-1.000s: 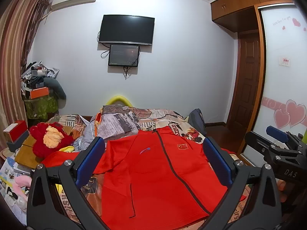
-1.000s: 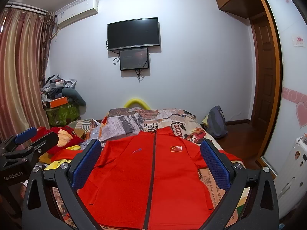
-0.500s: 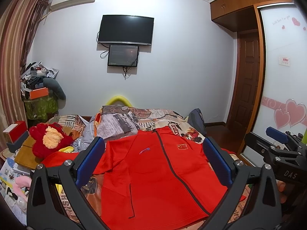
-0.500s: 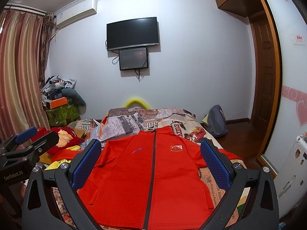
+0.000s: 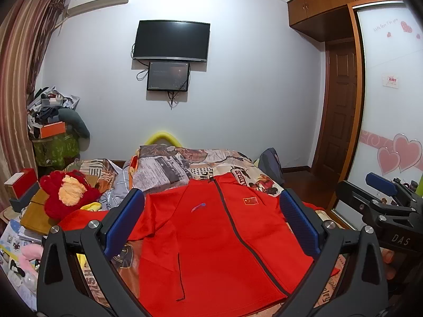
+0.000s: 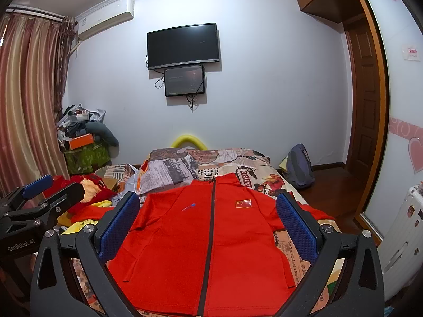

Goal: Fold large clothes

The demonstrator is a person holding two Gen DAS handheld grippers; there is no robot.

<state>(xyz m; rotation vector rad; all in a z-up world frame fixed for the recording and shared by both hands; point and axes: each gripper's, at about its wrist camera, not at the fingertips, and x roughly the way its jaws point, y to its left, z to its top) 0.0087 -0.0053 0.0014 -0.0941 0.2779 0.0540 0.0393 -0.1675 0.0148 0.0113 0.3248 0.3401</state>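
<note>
A red zip-up jacket (image 5: 211, 243) lies flat, front up, on the bed, collar at the far end; it also shows in the right wrist view (image 6: 206, 243). It has a dark zipper and a small flag patch on the chest. Its sleeves spread out to both sides. My left gripper (image 5: 211, 227) is open and empty, held above the jacket's near half. My right gripper (image 6: 207, 227) is open and empty, also above the jacket. Each gripper shows at the edge of the other's view: the right gripper (image 5: 380, 192) and the left gripper (image 6: 39, 192).
The bed (image 6: 253, 169) has a newspaper-print cover with a folded quilt (image 6: 169, 169) at the far end. A red plush toy (image 5: 66, 195) and clutter lie to the left. A backpack (image 6: 298, 166) sits on the floor to the right, by a wardrobe (image 5: 391, 105).
</note>
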